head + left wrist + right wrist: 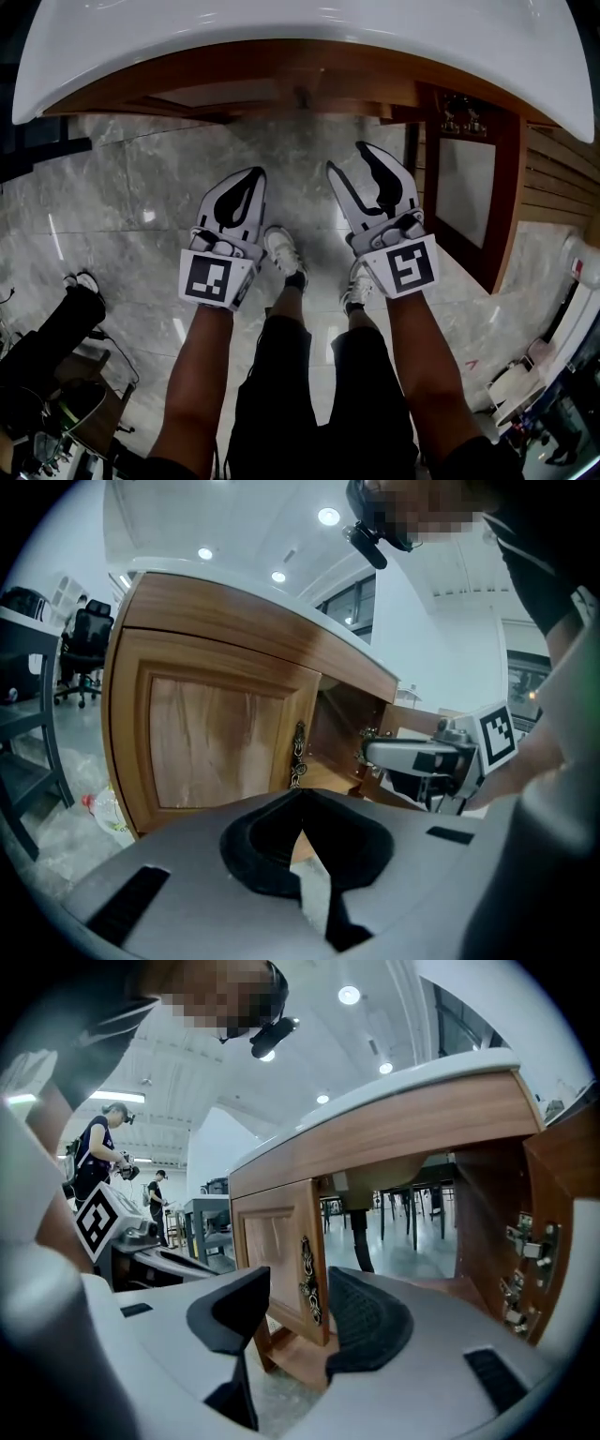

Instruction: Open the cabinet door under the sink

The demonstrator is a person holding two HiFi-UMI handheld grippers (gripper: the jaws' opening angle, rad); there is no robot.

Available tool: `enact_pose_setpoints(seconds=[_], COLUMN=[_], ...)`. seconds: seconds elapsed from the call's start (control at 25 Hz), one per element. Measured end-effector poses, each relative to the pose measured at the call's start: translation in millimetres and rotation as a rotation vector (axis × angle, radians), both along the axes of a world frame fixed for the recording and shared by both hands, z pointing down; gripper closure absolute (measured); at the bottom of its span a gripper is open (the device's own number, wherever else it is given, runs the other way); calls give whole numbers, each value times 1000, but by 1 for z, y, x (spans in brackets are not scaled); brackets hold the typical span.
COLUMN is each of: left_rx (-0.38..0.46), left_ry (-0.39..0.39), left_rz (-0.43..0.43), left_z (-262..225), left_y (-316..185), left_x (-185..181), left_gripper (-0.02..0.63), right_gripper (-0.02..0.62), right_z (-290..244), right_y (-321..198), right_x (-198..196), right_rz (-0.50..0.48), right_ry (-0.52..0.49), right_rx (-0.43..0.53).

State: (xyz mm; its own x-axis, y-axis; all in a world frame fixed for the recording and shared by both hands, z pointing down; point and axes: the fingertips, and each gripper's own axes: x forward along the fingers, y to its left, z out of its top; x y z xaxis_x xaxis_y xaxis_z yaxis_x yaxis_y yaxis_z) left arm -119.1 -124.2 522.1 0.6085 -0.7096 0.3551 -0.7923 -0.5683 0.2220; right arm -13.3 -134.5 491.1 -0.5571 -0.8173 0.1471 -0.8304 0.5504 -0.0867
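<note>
Grey marble floor (pixel 141 216), brown wooden cabinet door (pixel 466 192) swung open, my left gripper (pixel 251 178) pinched together, empty, right gripper (pixel 346 157) parted, empty.

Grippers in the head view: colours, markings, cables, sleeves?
The left gripper and right gripper match: white shells, black inside the jaws. Each carries a white cube with black square markers at the wrist end. No cables visible. Forearms are uncovered, no sleeves.

Brown wooden cabinet door (pixel 275 1251), white sink (pixel 281 28), grey veined marble floor (pixel 141 206)
</note>
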Motion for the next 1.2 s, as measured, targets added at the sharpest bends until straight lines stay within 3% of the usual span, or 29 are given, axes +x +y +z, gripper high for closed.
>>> enact_pose_setpoints(seconds=[0.08, 0.6, 0.88, 1.2], left_rx=[1, -19, -27, -21], left_ry=[3, -3, -34, -5], left_rz=[-6, -1, 9, 9], left_z=[1, 9, 16, 11], left_y=[-3, -11, -11, -3], left_x=[-2, -9, -17, -16], left_gripper=[584, 584, 584, 584], right_gripper=[371, 274, 268, 268], right_z=[1, -4, -11, -8], right_y=[-12, -76, -92, -102], right_x=[-6, -39, -61, -75], right_rz=[-26, -153, -189, -218], right_ry=[3, -13, -35, -12], right_rx=[3, 9, 27, 22])
